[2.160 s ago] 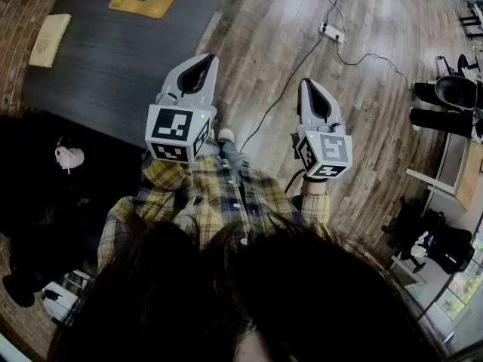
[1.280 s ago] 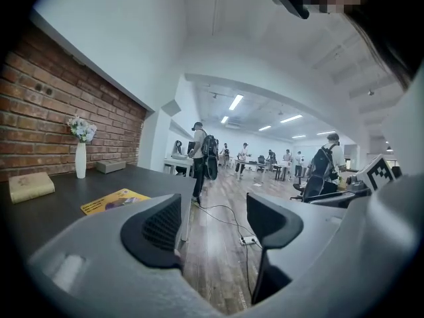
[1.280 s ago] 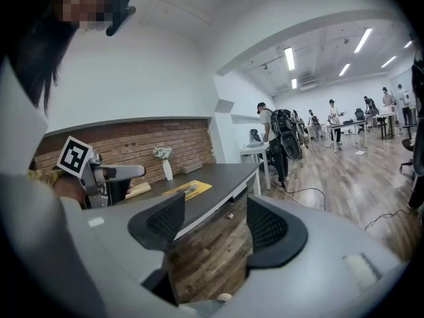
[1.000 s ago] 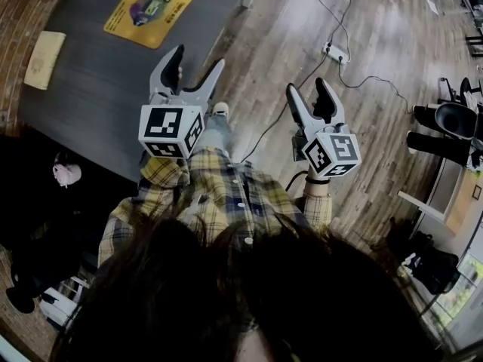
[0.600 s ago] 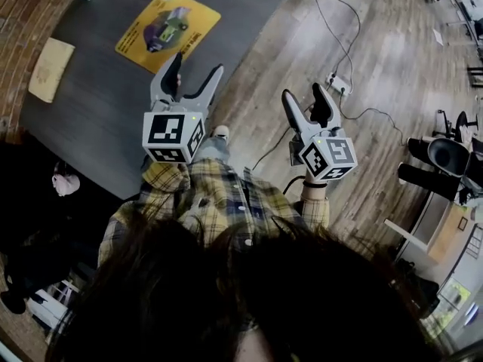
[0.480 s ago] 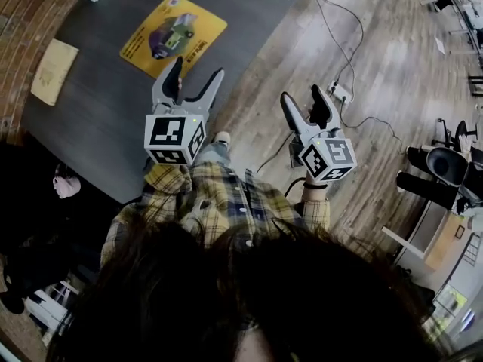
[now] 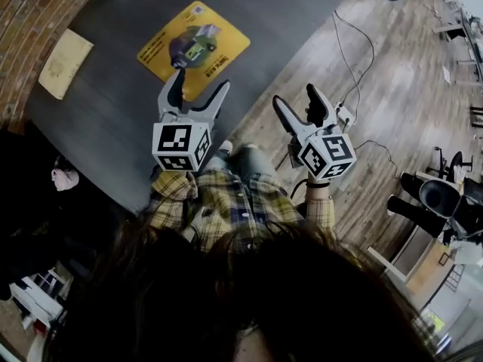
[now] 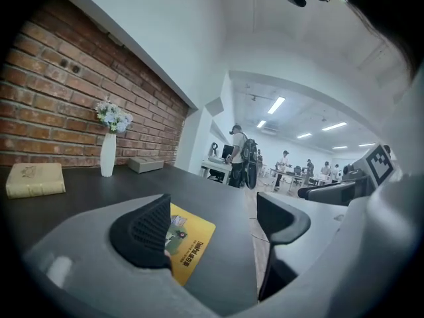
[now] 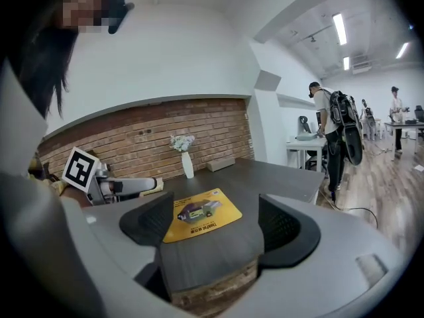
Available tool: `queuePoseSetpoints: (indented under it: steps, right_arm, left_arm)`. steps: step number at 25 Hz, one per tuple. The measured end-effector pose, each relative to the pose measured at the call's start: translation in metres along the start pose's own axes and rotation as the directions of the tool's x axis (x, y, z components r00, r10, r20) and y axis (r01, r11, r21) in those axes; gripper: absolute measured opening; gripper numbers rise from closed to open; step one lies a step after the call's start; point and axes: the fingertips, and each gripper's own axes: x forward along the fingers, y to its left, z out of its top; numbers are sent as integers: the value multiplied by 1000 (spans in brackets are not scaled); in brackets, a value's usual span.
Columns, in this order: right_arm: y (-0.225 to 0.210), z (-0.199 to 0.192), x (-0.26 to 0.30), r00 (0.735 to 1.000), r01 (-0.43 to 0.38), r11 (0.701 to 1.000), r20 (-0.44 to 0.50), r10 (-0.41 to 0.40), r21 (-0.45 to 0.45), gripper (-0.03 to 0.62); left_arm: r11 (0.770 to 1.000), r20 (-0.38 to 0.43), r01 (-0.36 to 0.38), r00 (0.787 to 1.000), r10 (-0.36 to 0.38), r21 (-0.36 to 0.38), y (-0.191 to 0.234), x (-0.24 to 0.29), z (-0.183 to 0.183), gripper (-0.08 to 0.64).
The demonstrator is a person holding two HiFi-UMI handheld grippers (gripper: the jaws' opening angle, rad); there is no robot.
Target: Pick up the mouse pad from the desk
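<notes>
The yellow mouse pad [image 7: 194,48] with a printed picture lies flat on the dark grey desk [image 7: 106,119]. My left gripper [image 7: 201,81] hangs over the desk's near edge, its tips just short of the pad's near side. Its jaws have just been opening and stand open with nothing between them. The pad [image 8: 191,242] shows partly behind the left pad of the left gripper [image 8: 212,227]. My right gripper [image 7: 294,95] is over the wooden floor beside the desk's edge. It has also just been opening and holds nothing. From the right gripper [image 9: 215,224] the mouse pad [image 9: 201,214] lies ahead.
A tan book [image 7: 66,53] lies at the desk's left near the brick wall. A white vase [image 8: 107,154] with flowers and a grey box [image 8: 146,164] stand at the back. A power strip with cables [image 7: 349,113] lies on the floor. People stand in the room beyond [image 8: 242,154].
Both grippers have gone from shut to wide open and have moved toward the desk. The mouse pad now lies much closer to the left gripper's tips.
</notes>
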Motion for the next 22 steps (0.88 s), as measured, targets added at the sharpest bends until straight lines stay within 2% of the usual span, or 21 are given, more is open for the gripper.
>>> queuePoseSetpoints:
  steps: [5, 7, 13, 15, 19, 22]
  right_arm:
    - [9, 11, 35, 996, -94, 995, -16, 93, -35, 383]
    - [13, 18, 53, 989, -148, 988, -21, 147, -53, 383]
    - [17, 34, 125, 946, -323, 942, -65, 318, -92, 383]
    - [17, 40, 146, 927, -373, 922, -84, 366, -101, 383]
    - [20, 57, 192, 859, -508, 852, -140, 492, -128, 382]
    - [21, 65, 214, 819, -571, 808, -166, 549, -144, 382]
  left_arm:
    - [997, 17, -77, 997, 77, -15, 17, -3, 2, 405]
    - [991, 28, -129, 991, 130, -22, 27, -4, 4, 405]
    - [946, 50, -320, 945, 323, -48, 69, -5, 7, 406]
    - [924, 50, -379, 923, 382, -56, 80, -4, 10, 405]
    - [843, 62, -528, 843, 535, -104, 99, -5, 17, 405]
    - [796, 71, -593, 795, 602, -121, 104, 1, 23, 405]
